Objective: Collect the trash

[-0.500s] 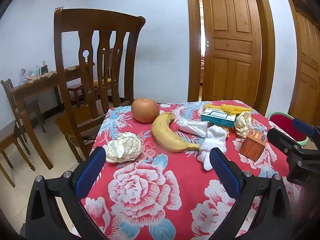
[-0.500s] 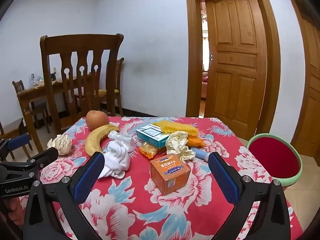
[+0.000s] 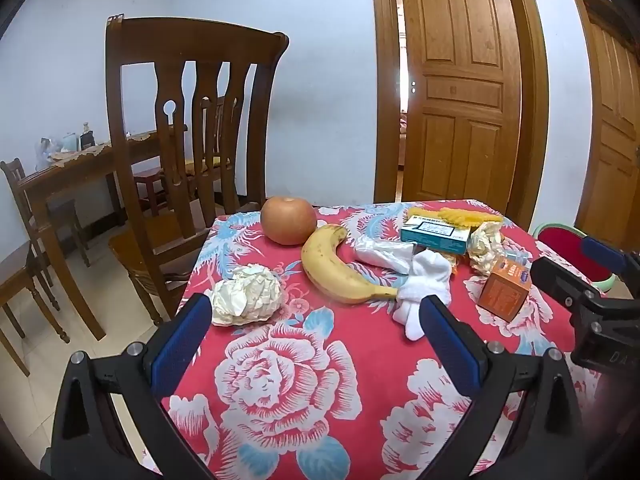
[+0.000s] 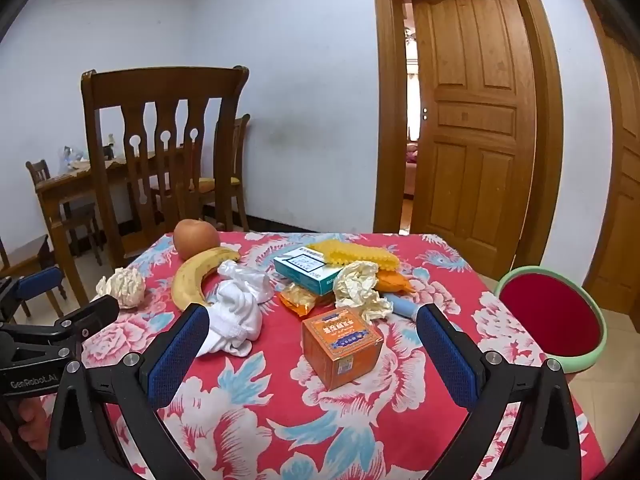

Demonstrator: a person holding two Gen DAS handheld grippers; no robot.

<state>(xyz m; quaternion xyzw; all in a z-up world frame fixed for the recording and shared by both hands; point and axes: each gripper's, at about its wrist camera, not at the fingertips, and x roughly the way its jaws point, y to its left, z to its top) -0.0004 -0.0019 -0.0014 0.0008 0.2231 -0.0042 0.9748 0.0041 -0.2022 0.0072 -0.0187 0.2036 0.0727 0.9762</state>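
Left claw spread wide, holding nothing, hanging over the near edge of the tabletop with its flowered red cloth. Just past the left blue pad, a crumpled paper ball; just past the right pad, a white sock, bunched up. Between those two, a banana, its far end touching an apple. Further off, a clear plastic wrapper and a teal box.

Right claw likewise spread wide and empty, tilted down a little toward the tabletop. Straight ahead between its pads, apart from both, an orange box. Behind that, a second wad of crumpled paper, an orange snack wrapper, the teal box with a yellow ridged packet lying on top. A small blue tube beside the wad. Off the right edge of the tabletop, lower down, a round stool with a red seat and green rim. At far left in the right wrist view, the left claw beside the paper ball. Beyond the tabletop, a wooden chair and a wooden door standing ajar.
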